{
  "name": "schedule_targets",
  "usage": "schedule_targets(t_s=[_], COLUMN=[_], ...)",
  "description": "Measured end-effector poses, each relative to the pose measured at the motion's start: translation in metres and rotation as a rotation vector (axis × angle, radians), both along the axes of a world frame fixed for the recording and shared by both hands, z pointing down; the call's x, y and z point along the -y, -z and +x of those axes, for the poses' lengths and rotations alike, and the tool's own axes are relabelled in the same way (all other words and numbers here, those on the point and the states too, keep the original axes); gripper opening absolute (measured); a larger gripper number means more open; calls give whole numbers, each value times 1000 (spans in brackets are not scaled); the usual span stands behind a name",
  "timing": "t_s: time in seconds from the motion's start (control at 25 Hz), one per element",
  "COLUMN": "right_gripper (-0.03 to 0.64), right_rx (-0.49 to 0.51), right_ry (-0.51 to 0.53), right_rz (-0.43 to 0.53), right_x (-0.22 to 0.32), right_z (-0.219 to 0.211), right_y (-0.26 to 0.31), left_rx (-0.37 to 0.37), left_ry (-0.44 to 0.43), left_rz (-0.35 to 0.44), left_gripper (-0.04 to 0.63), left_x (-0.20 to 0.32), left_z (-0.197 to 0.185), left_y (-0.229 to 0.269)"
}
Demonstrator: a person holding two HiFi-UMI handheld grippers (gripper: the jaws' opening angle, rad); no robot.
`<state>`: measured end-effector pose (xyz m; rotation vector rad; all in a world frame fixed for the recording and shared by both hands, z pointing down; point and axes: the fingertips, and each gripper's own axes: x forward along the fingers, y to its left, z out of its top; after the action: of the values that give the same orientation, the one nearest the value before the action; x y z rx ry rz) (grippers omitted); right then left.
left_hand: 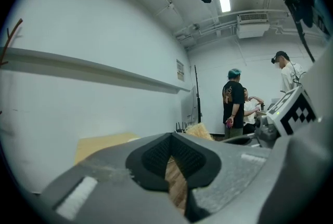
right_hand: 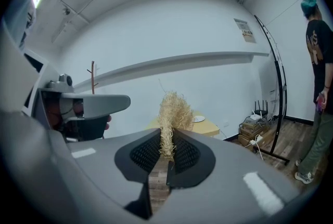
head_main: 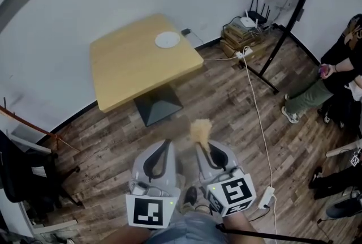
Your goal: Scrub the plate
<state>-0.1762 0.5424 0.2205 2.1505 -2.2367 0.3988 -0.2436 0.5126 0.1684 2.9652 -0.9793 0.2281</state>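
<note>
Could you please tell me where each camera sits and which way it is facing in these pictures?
Head view: on the person's head, looking steeply down at the wooden floor and the table with the plate; the left gripper and right gripper show below.
Left gripper view: on the left gripper, looking along its shut, empty fingers towards the table.
Right gripper view: on the right gripper, looking along fingers shut on the scrubber towards the table.
Shared: all three show the table and the scrubber.
</note>
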Motion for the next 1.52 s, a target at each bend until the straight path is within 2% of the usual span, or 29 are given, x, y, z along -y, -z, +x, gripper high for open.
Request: schedule_targets(t_s=[0.2, 0.36, 0.6, 0.88, 1.24, 1.52], right_gripper=[44, 44, 44, 44, 44, 44], right_rx=[0, -21, -66, -112, -76, -25], right_ry=[8, 17, 54, 38, -13, 32], right_rz=[-36, -11, 27, 46, 22, -11], right_x=[51, 101, 173, 216, 234, 279], right_z=[19, 37, 41, 58, 113, 175], right_y=[-14, 4, 34, 48, 38, 12], left_rx=[-1, -41, -93, -132, -80, -12], left_ry=[1, 11, 28, 11, -24, 36], left_rz=[-31, -23, 8, 24, -12, -57], left_gripper=[21, 20, 21, 20, 20, 21], left_x=[54, 101, 168, 215, 236, 280], left_z=[20, 38, 46, 65, 116, 173], left_y=[-14, -2, 22, 34, 16, -10])
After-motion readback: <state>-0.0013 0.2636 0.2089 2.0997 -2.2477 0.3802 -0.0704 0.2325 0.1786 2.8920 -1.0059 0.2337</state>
